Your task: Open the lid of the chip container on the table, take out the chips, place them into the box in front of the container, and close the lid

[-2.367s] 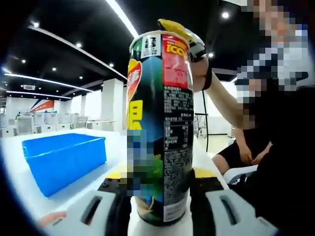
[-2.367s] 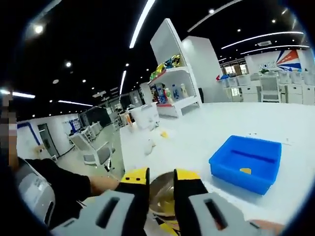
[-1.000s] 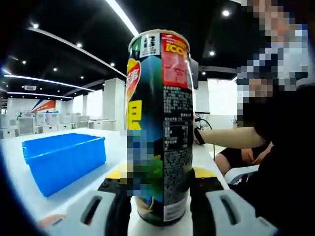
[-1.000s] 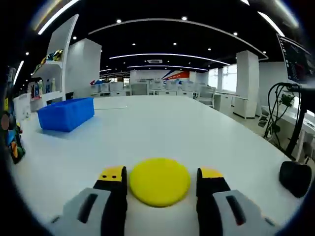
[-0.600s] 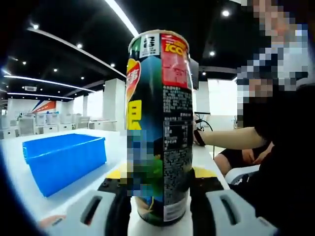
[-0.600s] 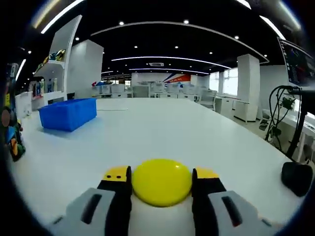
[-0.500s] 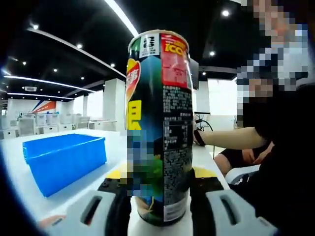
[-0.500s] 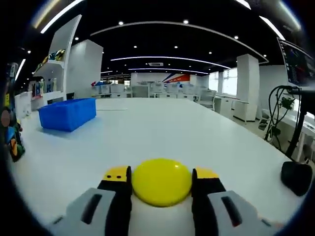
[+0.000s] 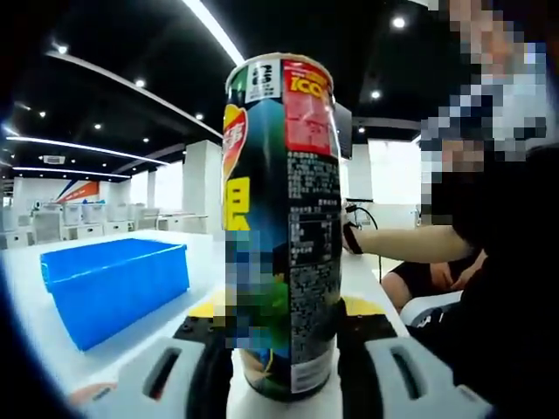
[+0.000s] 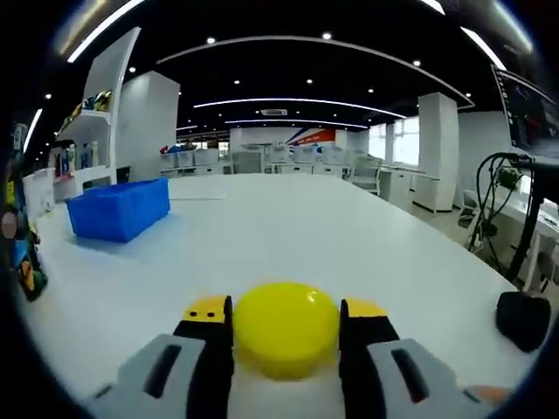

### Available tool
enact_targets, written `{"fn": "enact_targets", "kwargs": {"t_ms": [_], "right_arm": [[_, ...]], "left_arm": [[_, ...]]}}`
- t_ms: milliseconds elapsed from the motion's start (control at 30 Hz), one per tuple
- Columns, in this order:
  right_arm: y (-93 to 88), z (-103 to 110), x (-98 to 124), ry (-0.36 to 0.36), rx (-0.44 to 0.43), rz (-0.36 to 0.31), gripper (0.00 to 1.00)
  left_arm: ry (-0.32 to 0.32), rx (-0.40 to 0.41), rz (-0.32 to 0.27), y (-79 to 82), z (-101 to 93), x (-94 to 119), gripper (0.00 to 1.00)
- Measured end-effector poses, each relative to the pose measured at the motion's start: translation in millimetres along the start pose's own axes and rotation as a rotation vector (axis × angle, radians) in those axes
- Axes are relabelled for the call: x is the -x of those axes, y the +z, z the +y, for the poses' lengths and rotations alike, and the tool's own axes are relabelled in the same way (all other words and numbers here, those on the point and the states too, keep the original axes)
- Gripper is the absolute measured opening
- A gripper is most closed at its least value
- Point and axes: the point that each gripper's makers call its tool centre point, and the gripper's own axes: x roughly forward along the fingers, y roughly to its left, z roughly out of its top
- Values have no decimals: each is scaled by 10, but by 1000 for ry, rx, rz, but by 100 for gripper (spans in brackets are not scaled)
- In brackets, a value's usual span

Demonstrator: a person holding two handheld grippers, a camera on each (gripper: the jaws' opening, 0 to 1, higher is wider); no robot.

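Note:
The tall chip can [image 9: 284,218] stands upright on the white table [image 9: 31,297], and my left gripper [image 9: 284,319] is shut around its lower part. Its top rim carries no lid; the inside is hidden. The blue box [image 9: 113,284] lies left of the can. In the right gripper view, my right gripper [image 10: 286,314] is shut on the round yellow lid [image 10: 286,327], low over the table [image 10: 288,236]. Far off to the left are the blue box [image 10: 118,209] and, at the edge, the can [image 10: 22,253].
A seated person [image 9: 489,262] is to the right of the can, with a forearm [image 9: 402,243] stretched across behind it. A black object [image 10: 522,319] with cables lies on the table at the right. Shelves [image 10: 83,140] stand at the back left.
My right gripper's jaws have drawn in from a wider stance onto the yellow lid, which now shows more of its side. The left gripper and can have not moved.

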Motion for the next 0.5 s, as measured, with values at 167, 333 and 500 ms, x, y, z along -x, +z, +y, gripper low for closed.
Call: {"fn": "enact_targets", "kwargs": {"t_ms": [167,333,500], "right_arm": [[651,327,108,102,-24,-109,47],[1337,619,182,219,-10,-213,47],[2030,1239,466,389,-17,-300,47]], "left_arm": [[0,-1,1,0,1,2,47],[1,-2,3,-1,0,2,47],[4,-3,2,0,0,2,47]]}}
